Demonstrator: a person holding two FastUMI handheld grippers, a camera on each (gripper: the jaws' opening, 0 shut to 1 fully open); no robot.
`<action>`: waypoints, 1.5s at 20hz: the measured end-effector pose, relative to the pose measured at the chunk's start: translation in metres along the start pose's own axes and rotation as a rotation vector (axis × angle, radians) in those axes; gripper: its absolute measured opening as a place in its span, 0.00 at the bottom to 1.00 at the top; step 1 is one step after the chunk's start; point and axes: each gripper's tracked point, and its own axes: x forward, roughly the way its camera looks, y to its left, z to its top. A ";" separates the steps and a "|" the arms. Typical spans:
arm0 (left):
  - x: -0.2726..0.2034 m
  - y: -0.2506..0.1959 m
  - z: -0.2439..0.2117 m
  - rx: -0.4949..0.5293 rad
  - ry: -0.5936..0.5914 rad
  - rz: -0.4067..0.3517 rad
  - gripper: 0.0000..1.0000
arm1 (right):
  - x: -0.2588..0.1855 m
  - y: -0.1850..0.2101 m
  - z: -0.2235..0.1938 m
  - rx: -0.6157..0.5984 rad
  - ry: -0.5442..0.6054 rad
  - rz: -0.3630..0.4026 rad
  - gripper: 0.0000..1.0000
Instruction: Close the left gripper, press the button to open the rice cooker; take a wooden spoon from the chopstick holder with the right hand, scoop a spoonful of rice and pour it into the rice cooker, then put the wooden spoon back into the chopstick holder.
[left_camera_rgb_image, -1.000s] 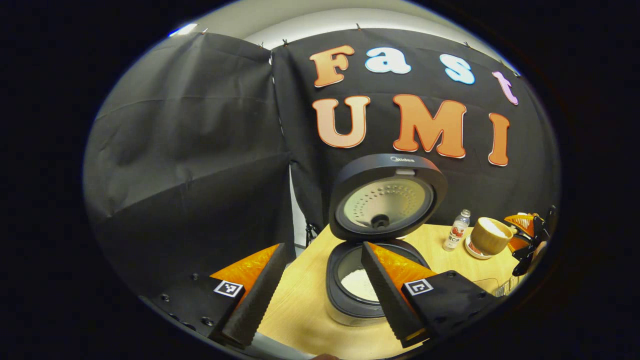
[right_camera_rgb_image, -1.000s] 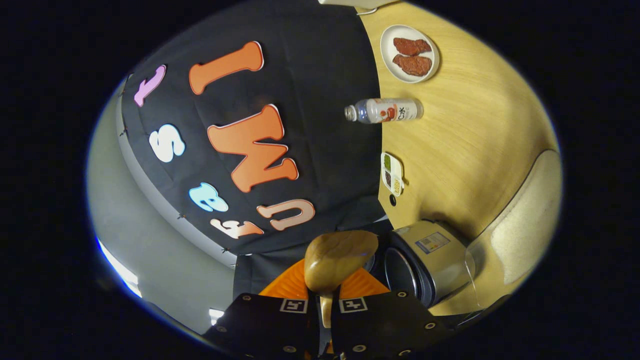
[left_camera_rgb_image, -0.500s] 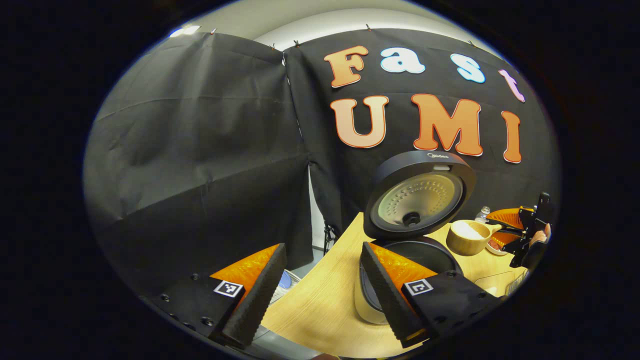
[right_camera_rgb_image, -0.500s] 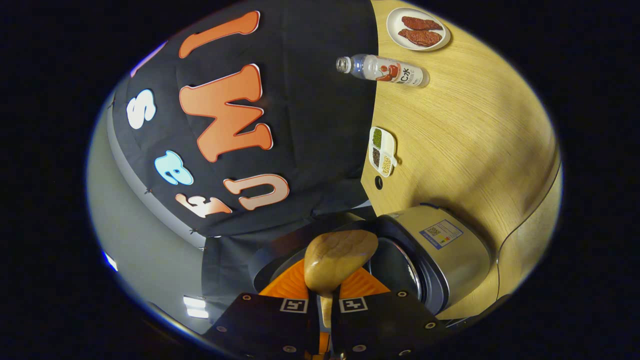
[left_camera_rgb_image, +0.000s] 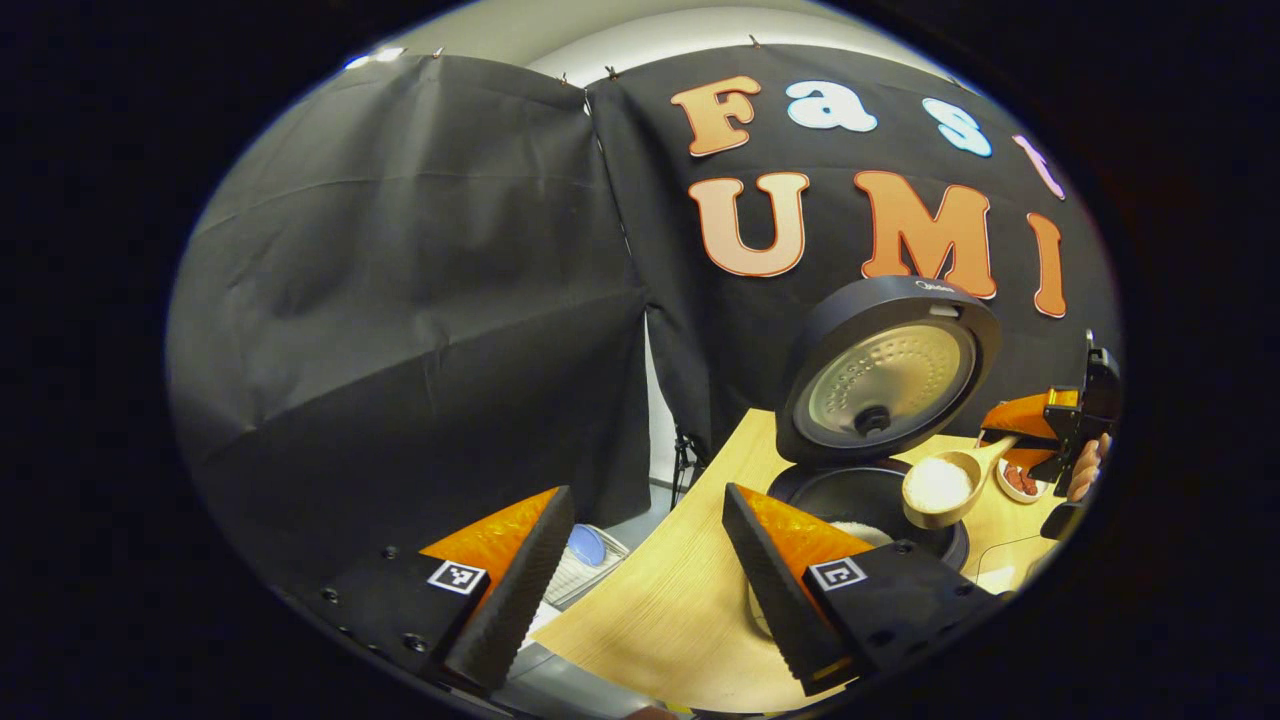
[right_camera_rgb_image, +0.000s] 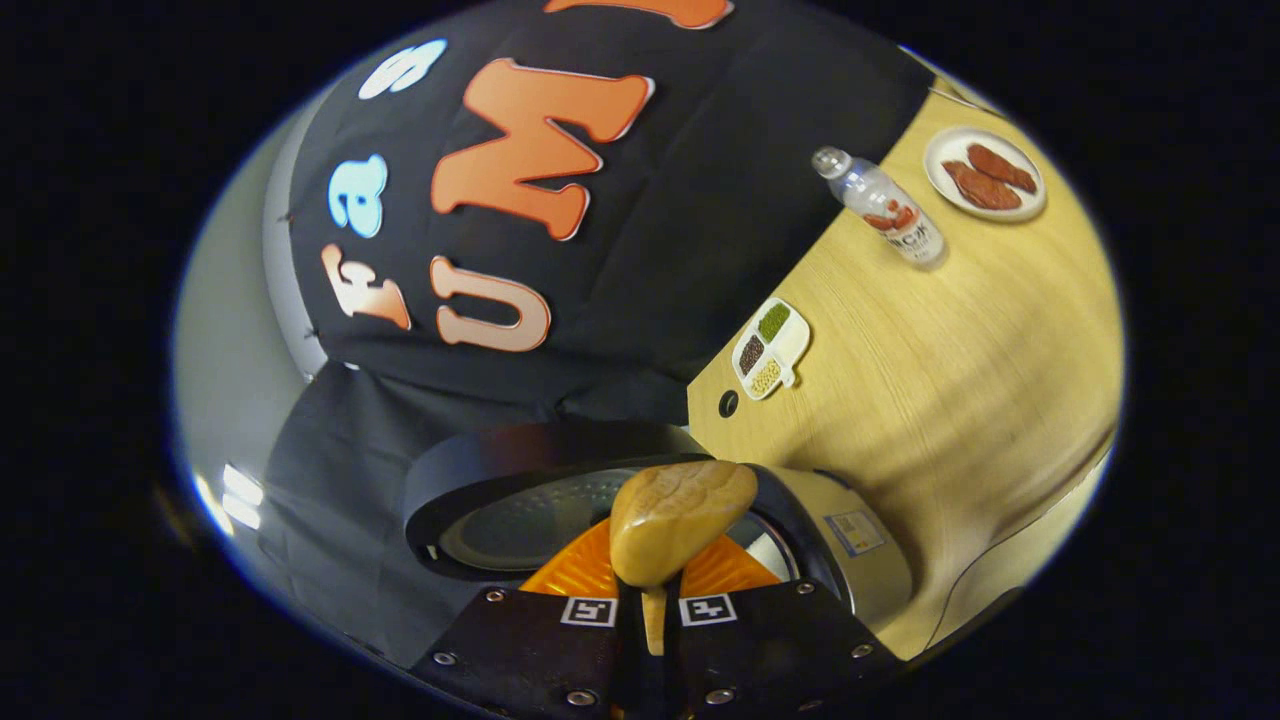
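In the left gripper view the rice cooker (left_camera_rgb_image: 880, 500) stands open on the table with its lid (left_camera_rgb_image: 890, 370) upright and some white rice in the pot. My left gripper (left_camera_rgb_image: 645, 590) is open and holds nothing, to the left of the cooker. Over the pot's right rim hangs the wooden spoon (left_camera_rgb_image: 940, 485), its bowl heaped with rice, held by my right gripper (left_camera_rgb_image: 1040, 420). In the right gripper view my right gripper (right_camera_rgb_image: 650, 570) is shut on the spoon's handle. The back of the spoon's bowl (right_camera_rgb_image: 680, 515) hides the pot opening, with the raised lid (right_camera_rgb_image: 510, 500) to its left.
On the wooden table (right_camera_rgb_image: 960, 390) stand a water bottle (right_camera_rgb_image: 885, 210), a plate of meat (right_camera_rgb_image: 985, 172) and a small divided dish (right_camera_rgb_image: 770, 347) near the cloth wall. A wire basket (left_camera_rgb_image: 590, 560) sits below the table's left edge. A hand (left_camera_rgb_image: 1085, 465) grips the right gripper.
The right gripper has carried the rice-filled spoon left to above the cooker's pot and has rolled. The left gripper has swung away left, so the cooker sits further right in its view.
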 end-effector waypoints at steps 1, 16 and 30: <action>-0.001 0.000 0.001 0.002 -0.001 -0.001 0.96 | 0.001 0.002 0.004 -0.061 -0.015 -0.015 0.08; 0.001 -0.012 0.002 0.017 -0.001 -0.006 0.96 | -0.001 0.042 0.009 -0.399 -0.064 0.023 0.08; 0.000 -0.011 0.002 0.018 0.001 -0.002 1.00 | -0.013 0.090 0.005 -0.683 -0.110 0.112 0.08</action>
